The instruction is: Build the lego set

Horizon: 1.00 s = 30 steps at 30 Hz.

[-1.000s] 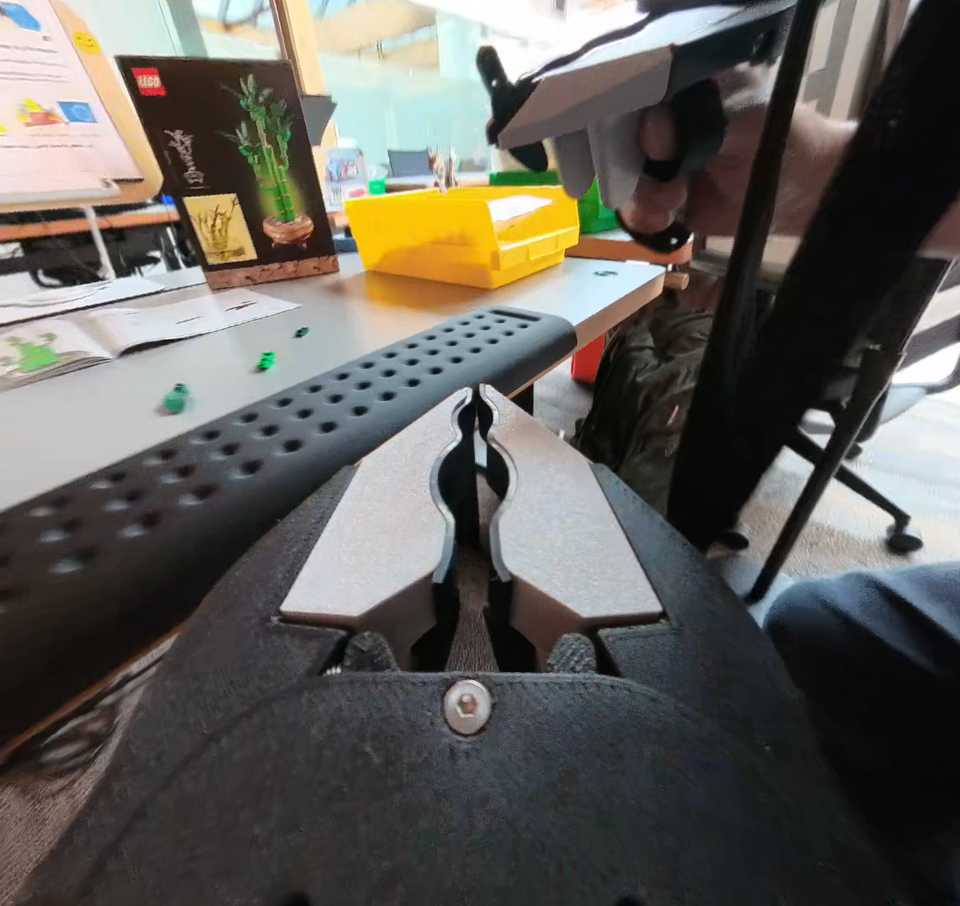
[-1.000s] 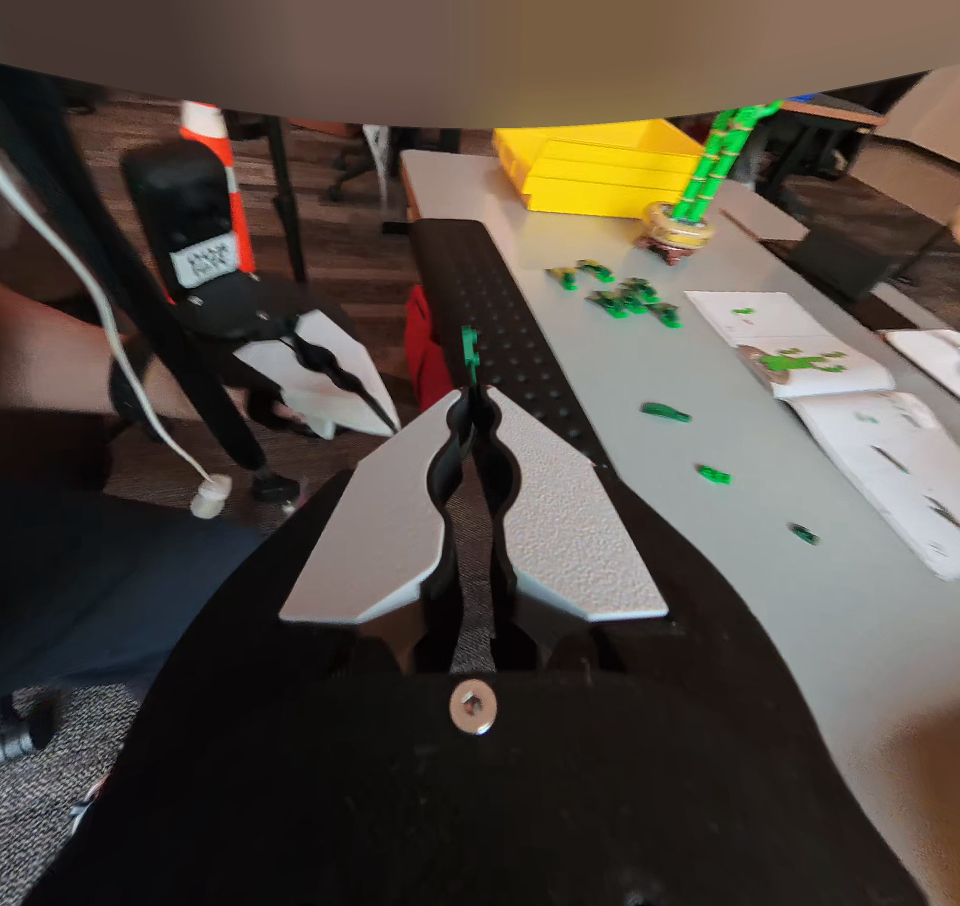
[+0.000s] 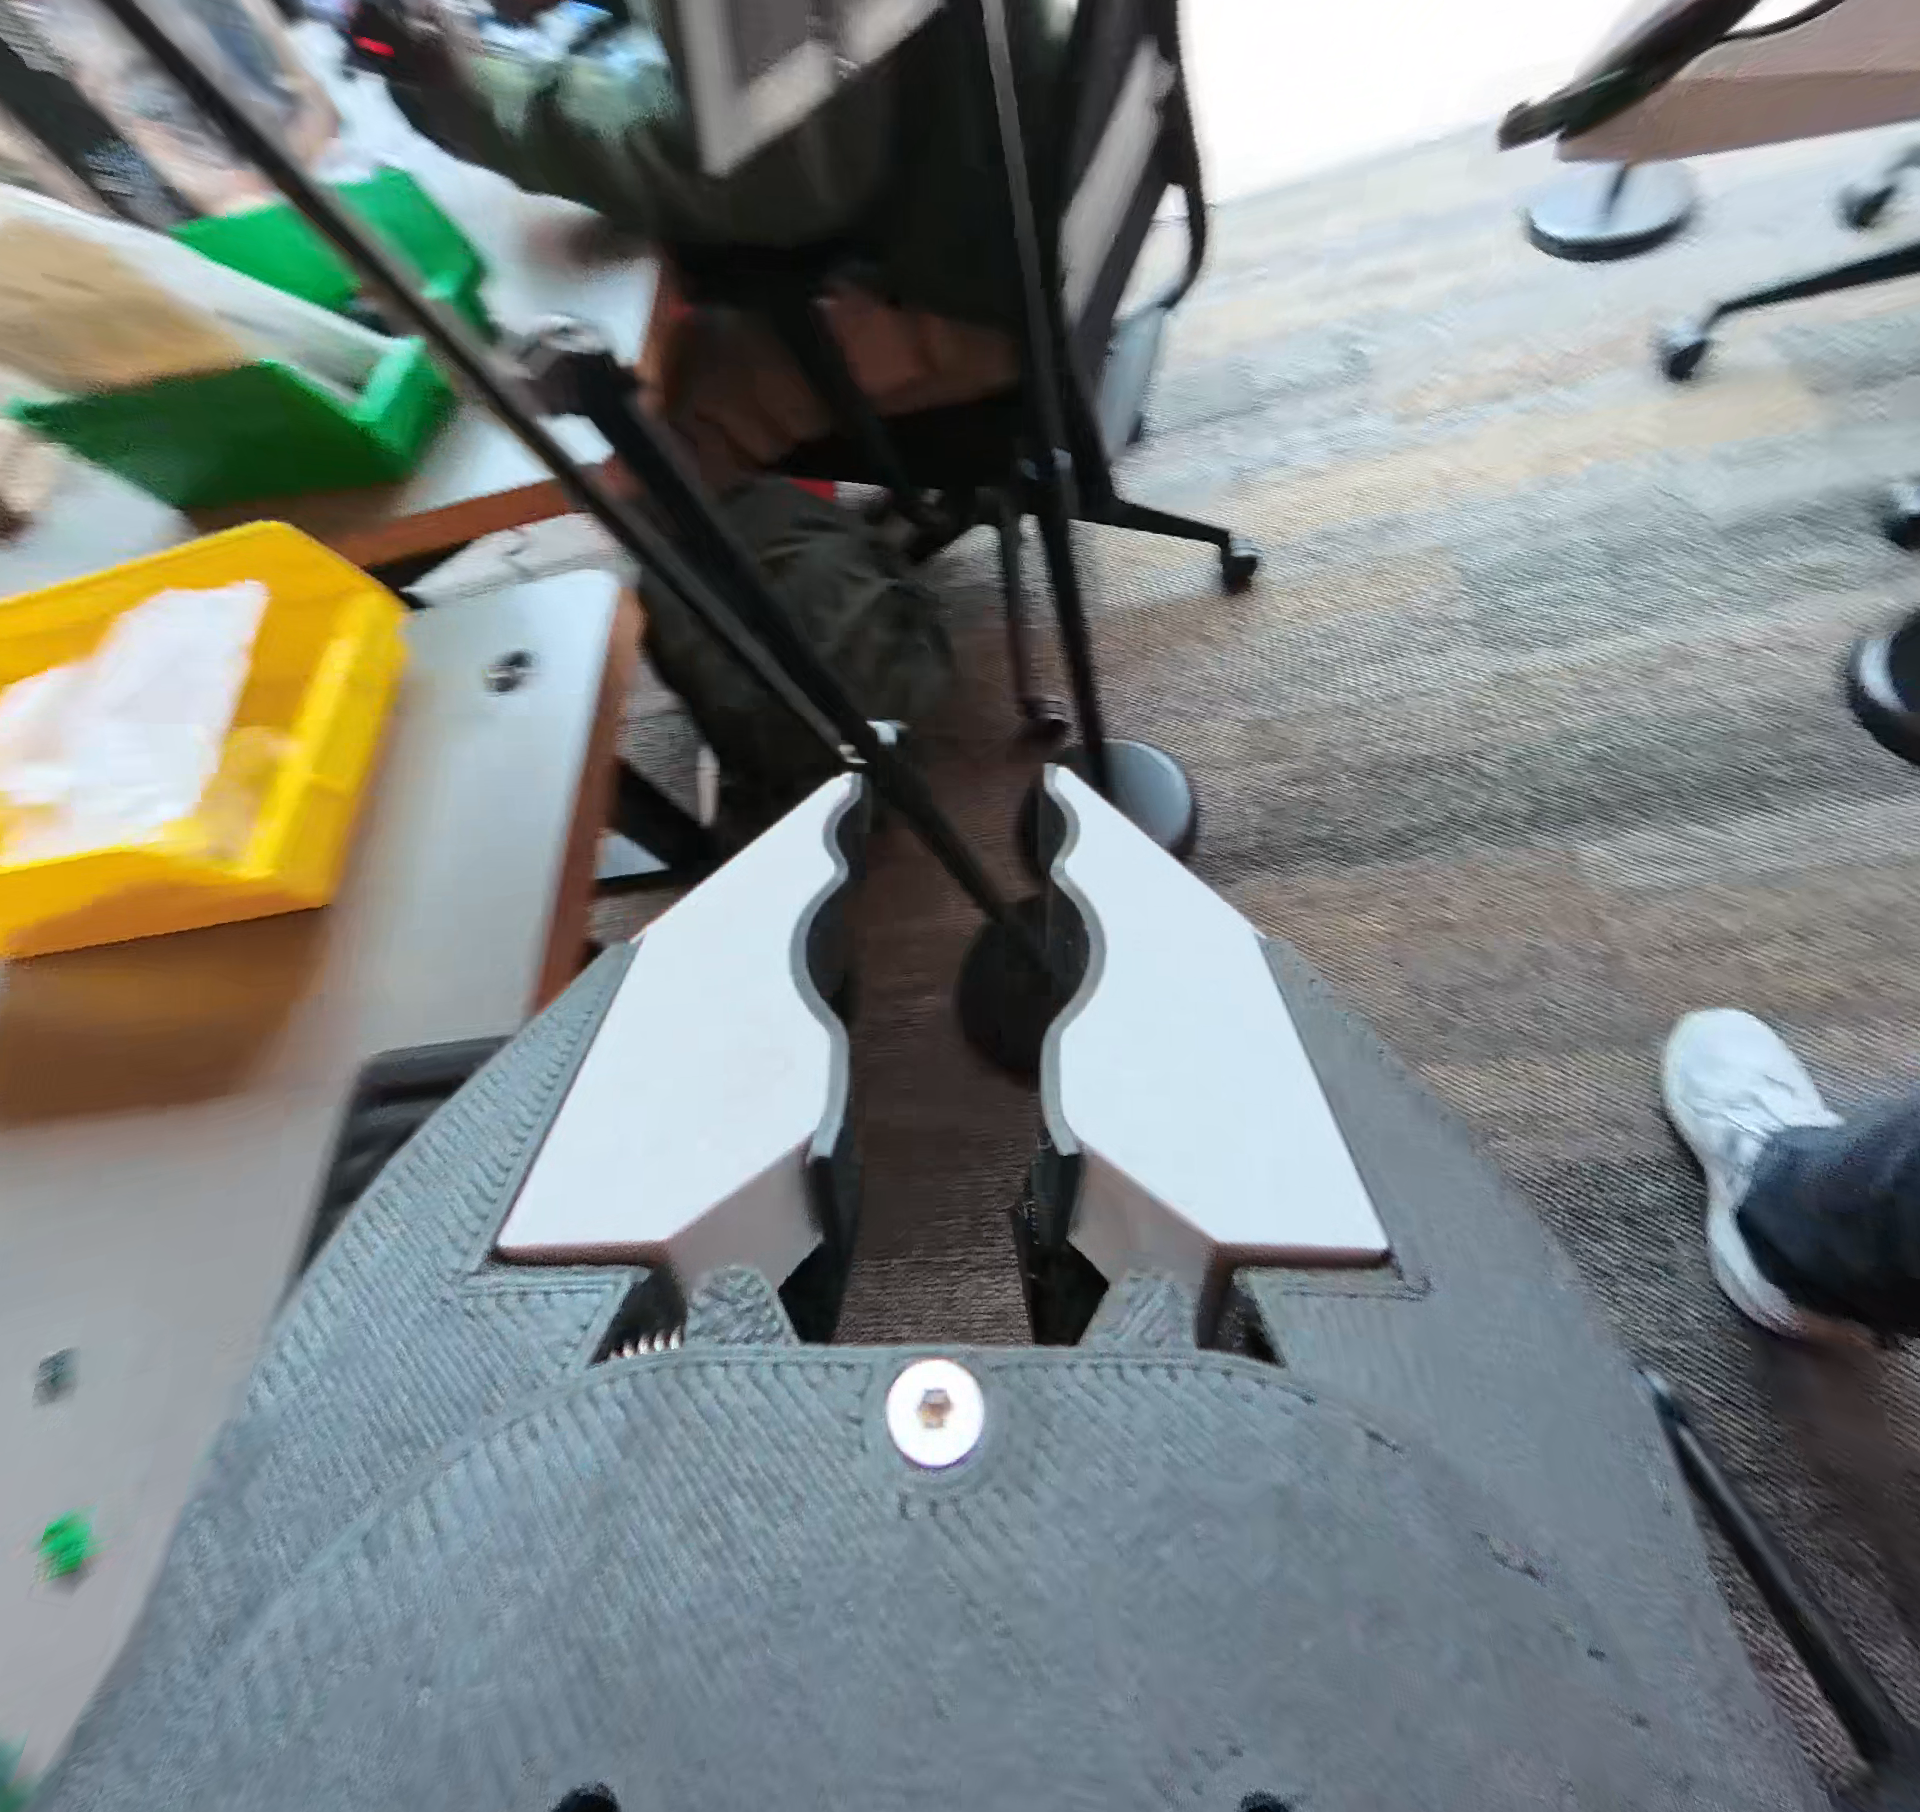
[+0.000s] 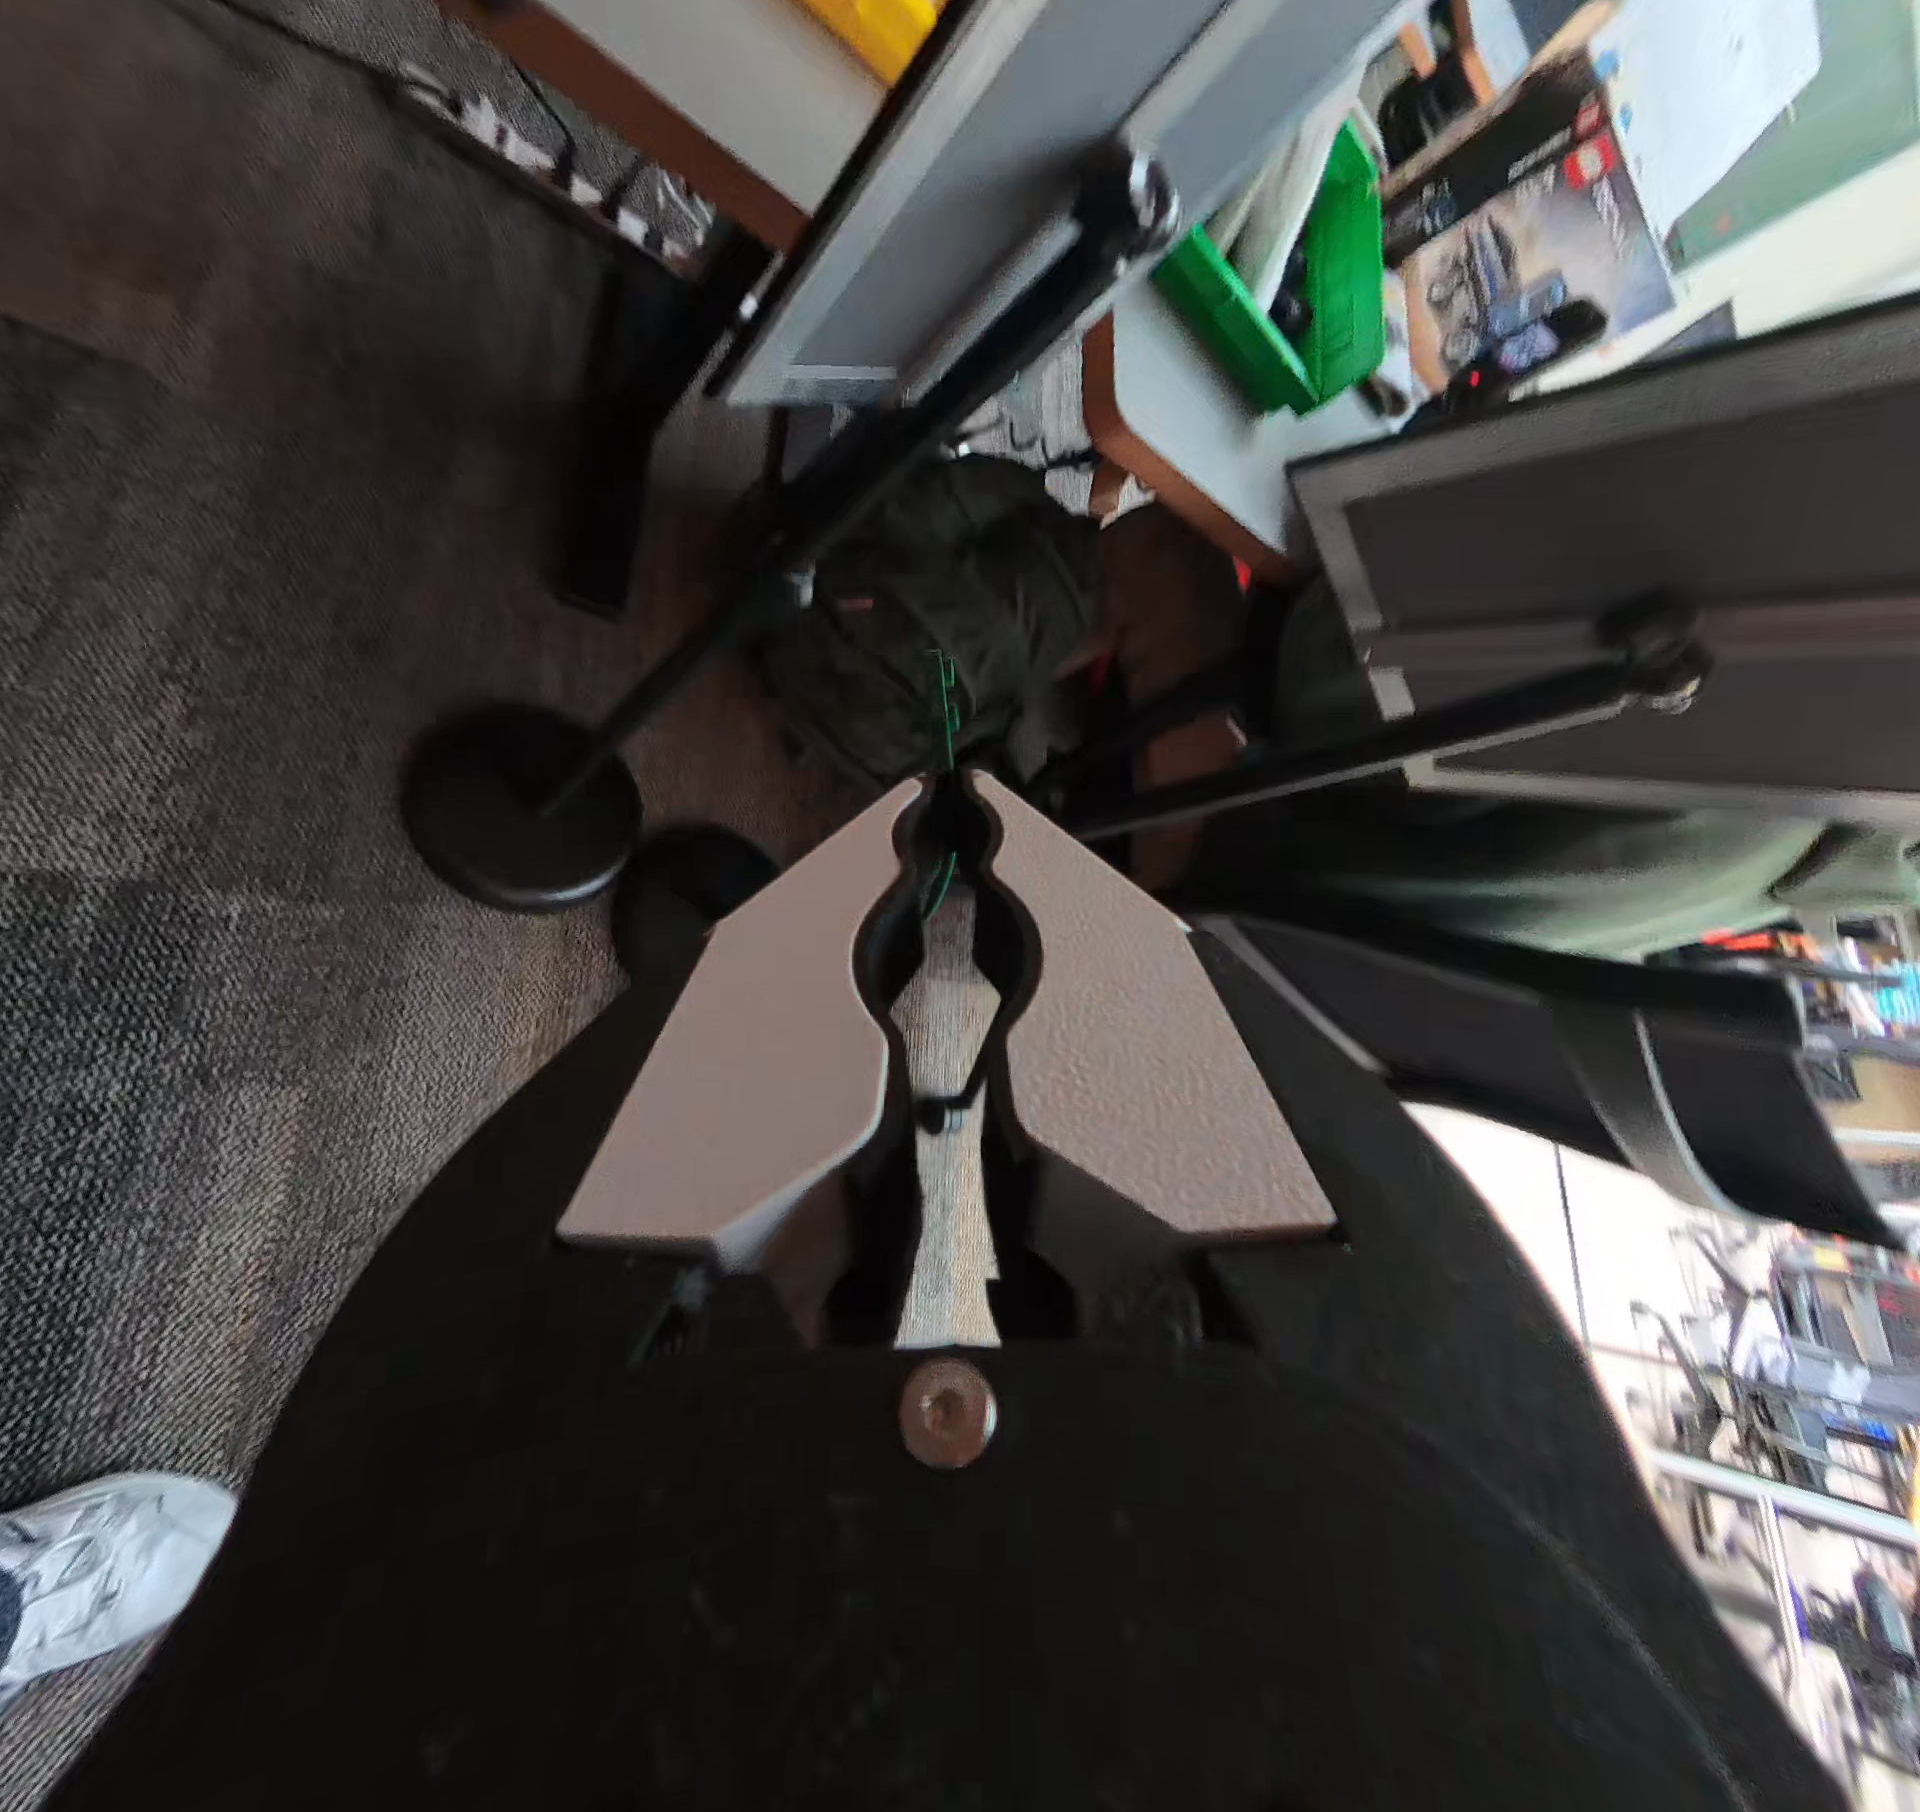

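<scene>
- Right wrist view shows the right gripper (image 4: 945,788) clenched on a thin green toothed lego strip (image 4: 943,697), which juts out past the tips over dark carpet, well away from the grey table (image 4: 665,6).
- That strip looks light, stiff and slim; held by one end only, I'd guess it could twist or slip, so a hold nearer its middle seems safer.
- Left gripper (image 3: 951,791) hangs released and empty, its jaws apart, beyond the table's right edge.
- One small green lego piece (image 3: 64,1544) lies on the near tabletop, with a yellow plastic bin (image 3: 312,723) farther along it.
- Black stand legs (image 3: 727,578) cross just ahead of both grippers; open room lies to the right over carpet, near a white shoe (image 3: 1745,1139).
</scene>
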Each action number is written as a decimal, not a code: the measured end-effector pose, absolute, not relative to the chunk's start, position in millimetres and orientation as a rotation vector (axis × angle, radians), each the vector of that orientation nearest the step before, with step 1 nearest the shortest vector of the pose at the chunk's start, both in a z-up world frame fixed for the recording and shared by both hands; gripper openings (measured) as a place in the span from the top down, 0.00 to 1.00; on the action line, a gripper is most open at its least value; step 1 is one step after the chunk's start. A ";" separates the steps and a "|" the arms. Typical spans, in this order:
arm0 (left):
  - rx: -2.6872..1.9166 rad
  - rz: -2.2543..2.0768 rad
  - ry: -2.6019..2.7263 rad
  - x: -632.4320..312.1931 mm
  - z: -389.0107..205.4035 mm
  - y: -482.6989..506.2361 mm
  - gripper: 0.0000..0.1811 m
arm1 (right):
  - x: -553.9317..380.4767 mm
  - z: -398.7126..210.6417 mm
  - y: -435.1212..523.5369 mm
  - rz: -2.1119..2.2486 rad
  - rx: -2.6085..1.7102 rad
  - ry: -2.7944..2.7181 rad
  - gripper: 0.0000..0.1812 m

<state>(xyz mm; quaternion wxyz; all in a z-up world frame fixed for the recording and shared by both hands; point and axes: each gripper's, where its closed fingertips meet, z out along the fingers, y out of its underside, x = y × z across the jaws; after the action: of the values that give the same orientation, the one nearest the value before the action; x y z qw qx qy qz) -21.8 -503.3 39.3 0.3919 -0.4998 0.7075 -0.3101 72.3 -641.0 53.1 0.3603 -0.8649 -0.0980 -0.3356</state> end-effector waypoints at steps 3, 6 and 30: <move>-1.159 -0.883 1.806 -23.6 4.8 -553.3 0.83 | 49.6 12.6 -671.8 -0.990 -2.252 -0.178 1.00; -1.000 -0.864 1.757 -51.6 -12.7 -591.6 0.83 | 1.1 -10.6 -693.2 -1.136 -2.215 -0.125 1.00; -1.114 -0.258 1.356 -380.2 107.7 -479.2 0.61 | -257.8 91.4 -634.5 -1.218 -1.904 -0.277 1.00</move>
<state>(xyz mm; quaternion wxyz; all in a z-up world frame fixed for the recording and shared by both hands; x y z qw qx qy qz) -380.2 -479.2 107.7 0.6319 -0.4866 0.5926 -0.1127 -257.8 -634.5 91.4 0.4190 -0.7593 -0.1103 -0.4856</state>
